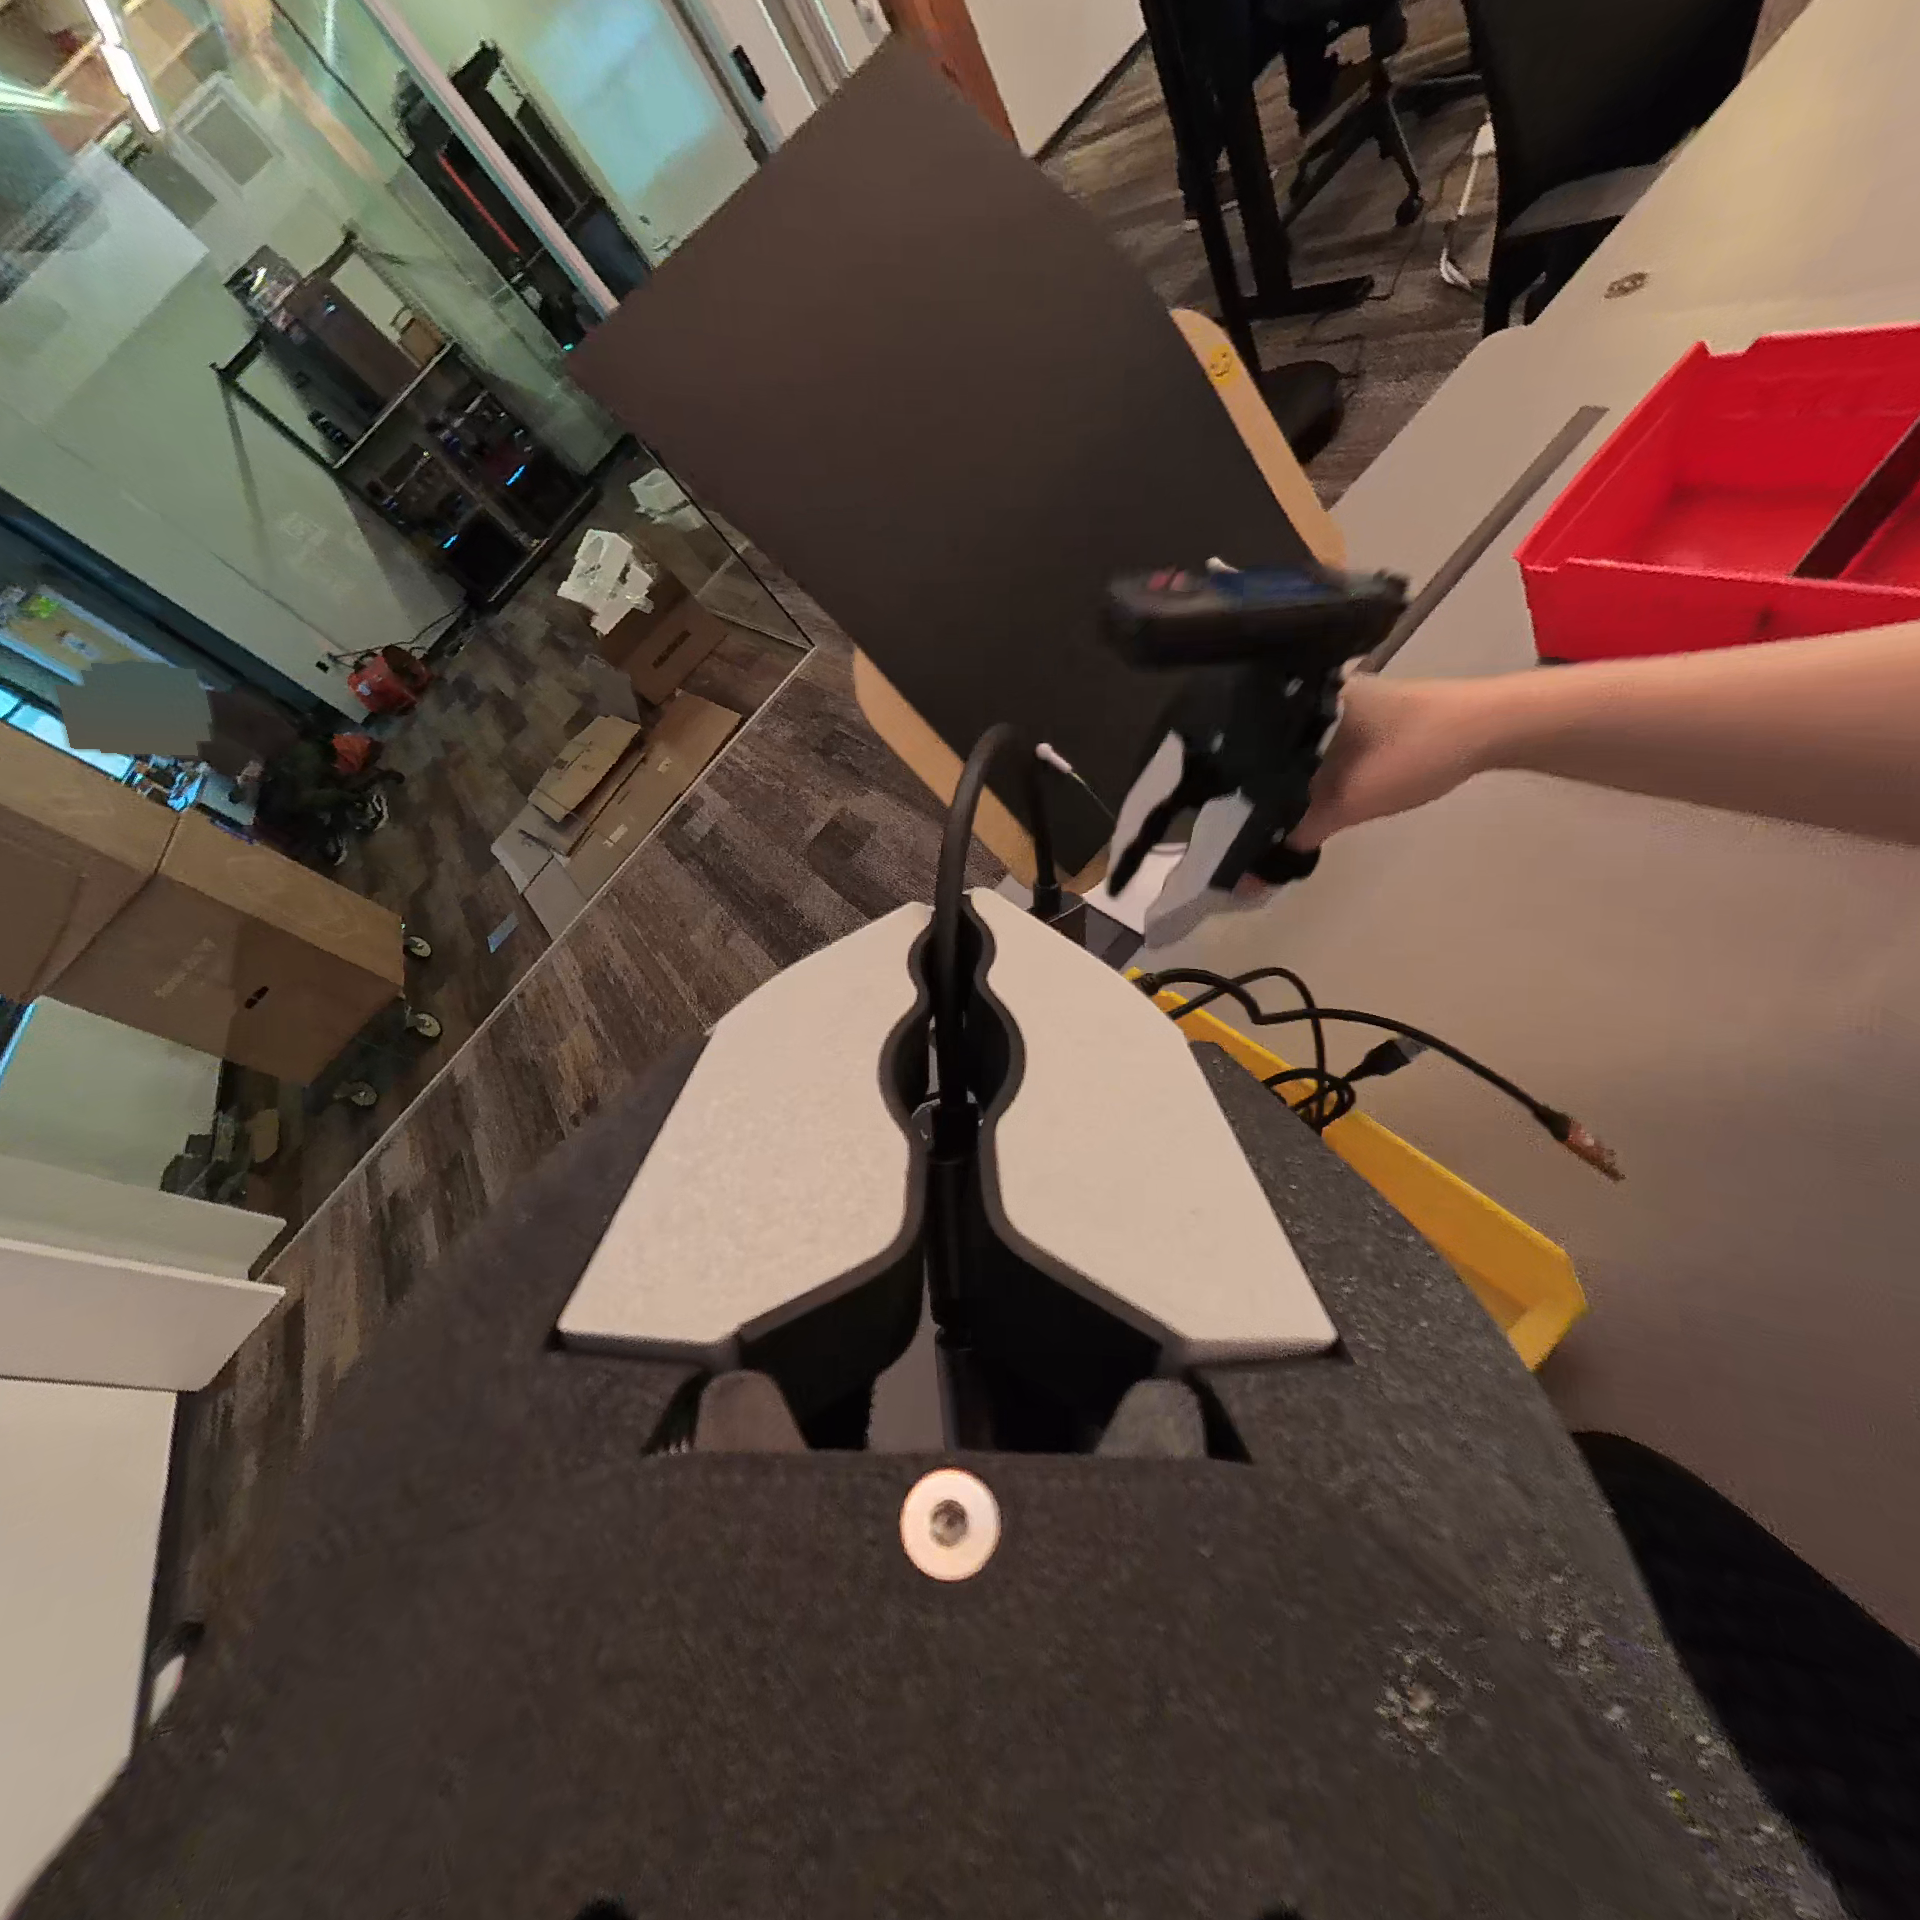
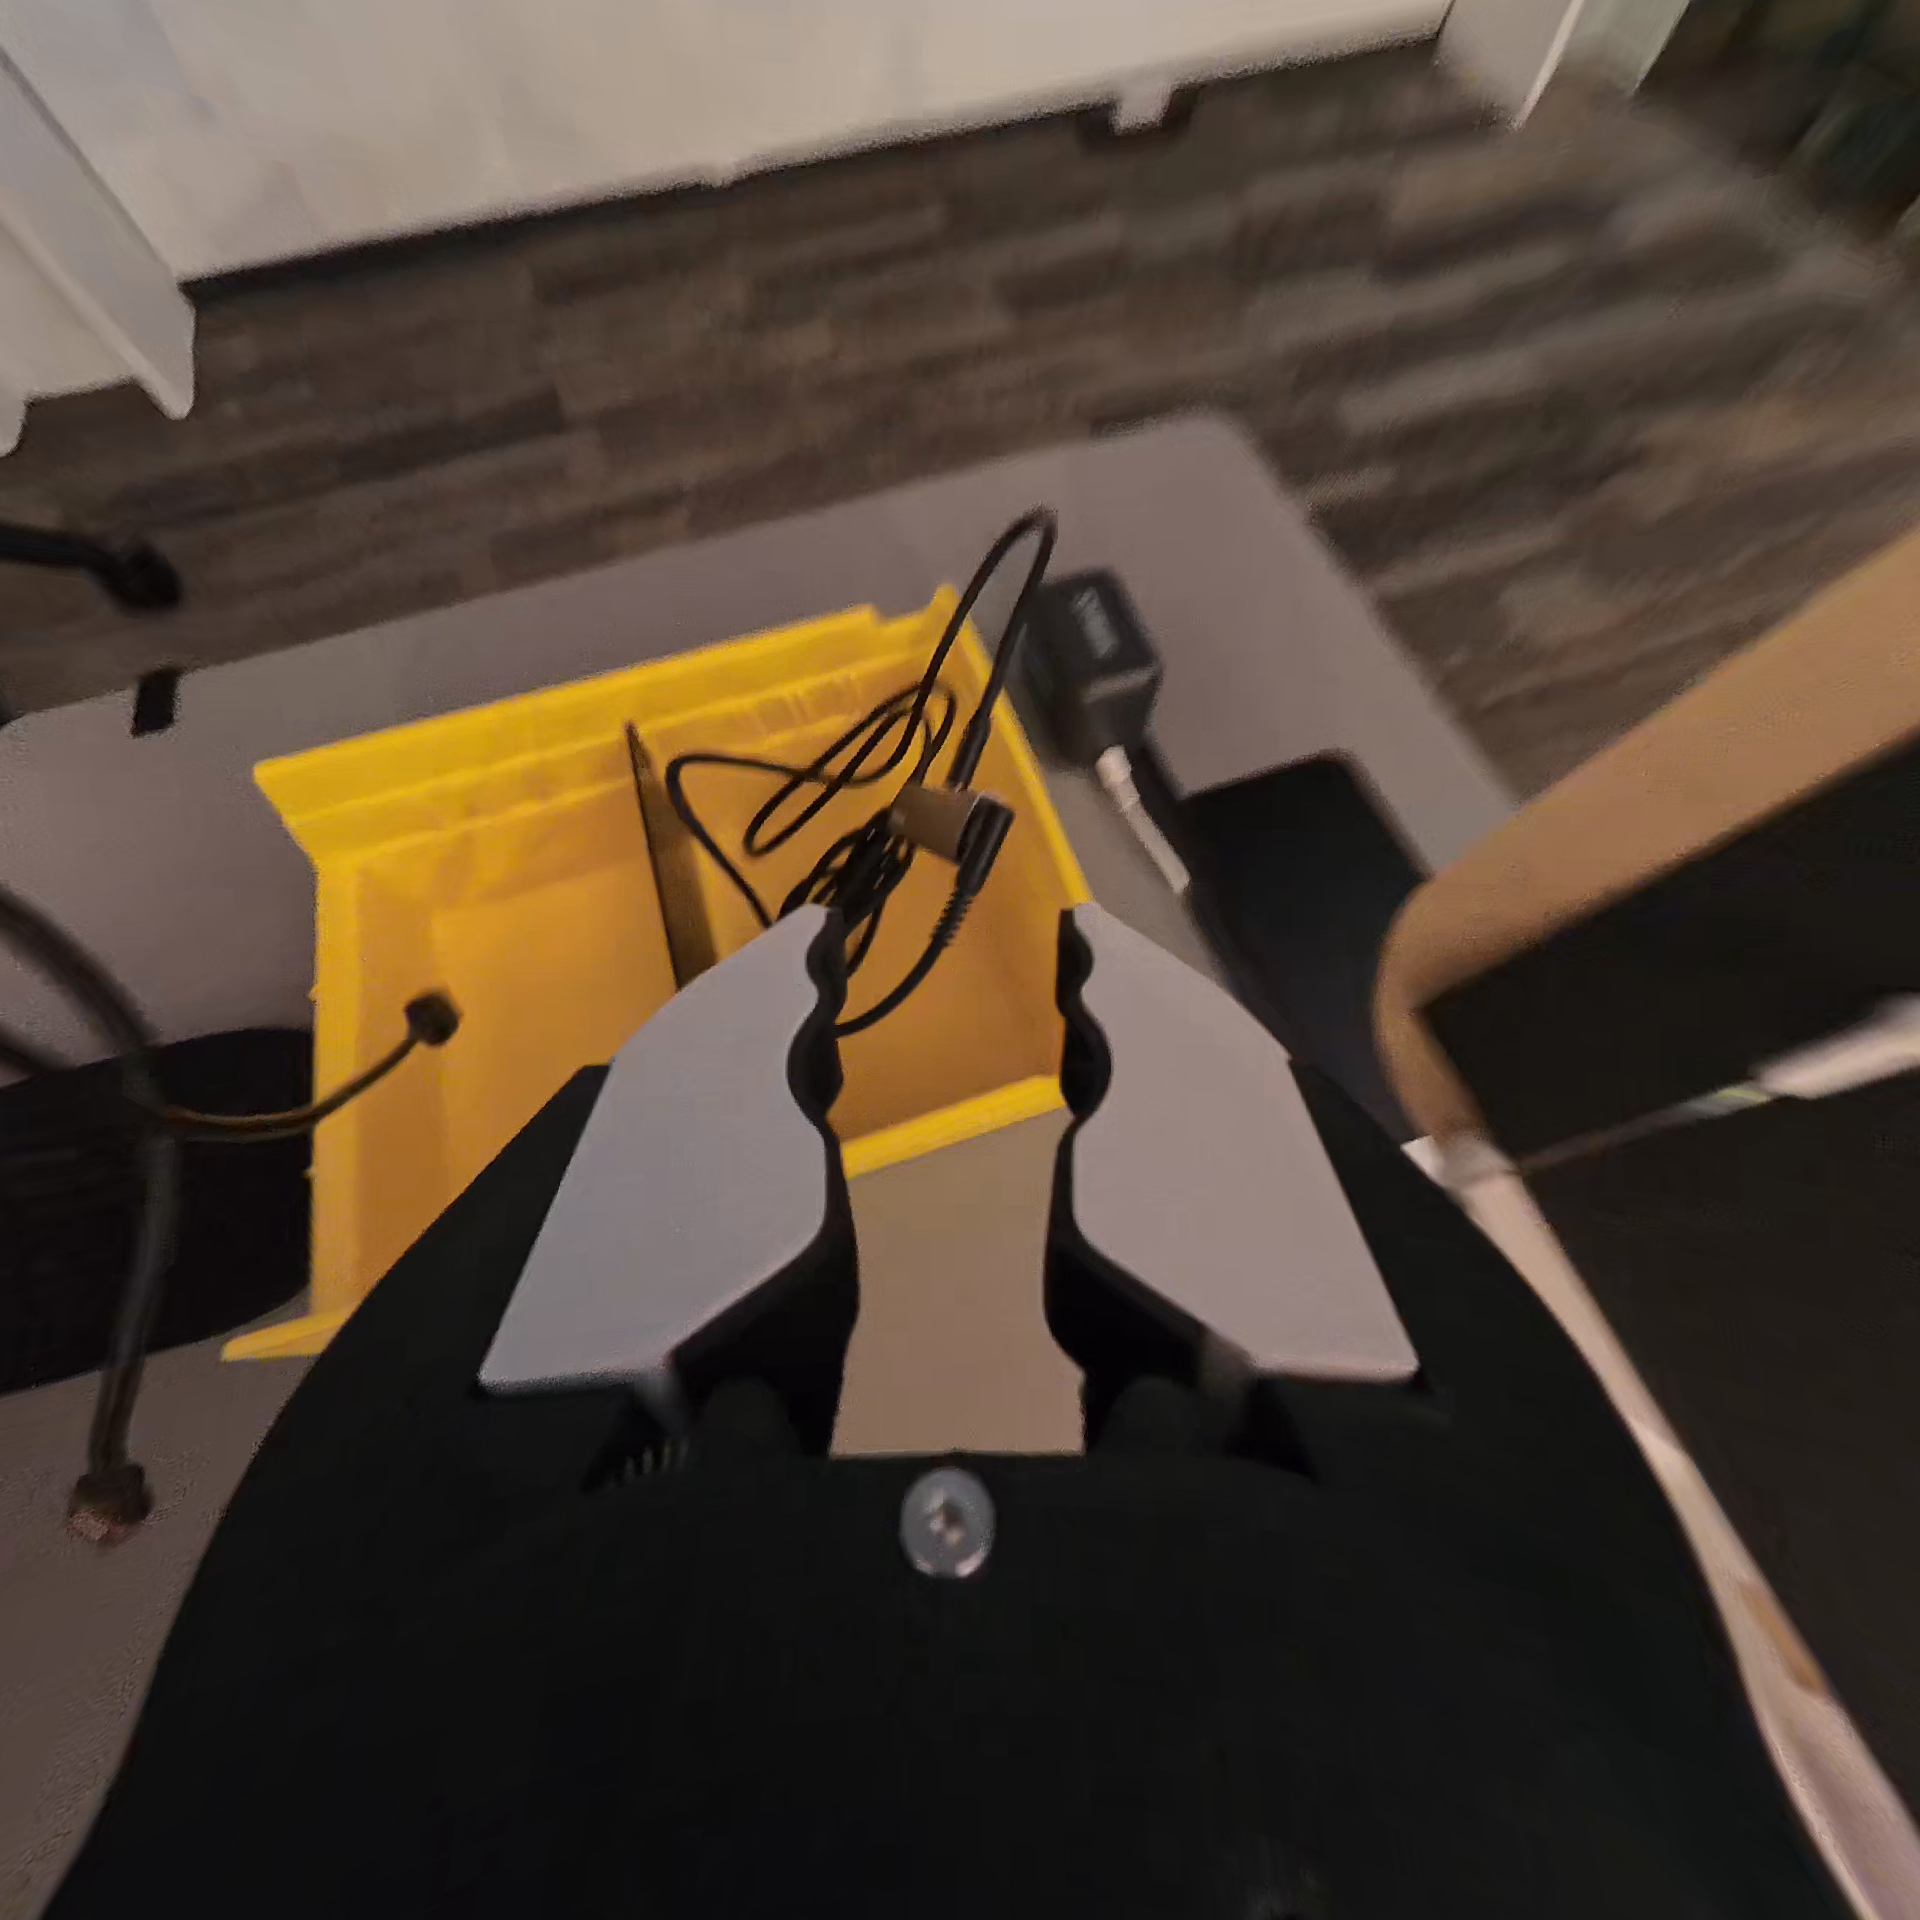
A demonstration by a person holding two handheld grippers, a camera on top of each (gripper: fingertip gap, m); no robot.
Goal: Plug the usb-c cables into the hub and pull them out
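Note:
In the left wrist view my left gripper (image 1: 954, 920) is shut on a black cable (image 1: 951, 831), which runs along the groove between the pads and arcs up past the tips. Just beyond the tips sits the black hub (image 1: 1103, 935) on the pale table, with another black cable standing in it. My right gripper (image 1: 1174, 873), held by a hand, hovers open over the hub. In the right wrist view the right gripper (image 2: 945, 920) is open with nothing pressed between its pads. A thin black cable with a grey plug (image 2: 951, 821) hangs tangled over the yellow bin (image 2: 499, 831). The hub (image 2: 1091, 649) lies right of the bin.
The yellow bin (image 1: 1455, 1216) sits at the table edge by my left gripper. A red tray (image 1: 1714, 520) stands farther back on the table. A dark panel with a wooden rim (image 1: 935, 416) stands behind the hub. A loose cable with a copper-coloured end (image 1: 1590, 1153) lies on the table. My right fingertips sit around 30 centimeters from my left ones.

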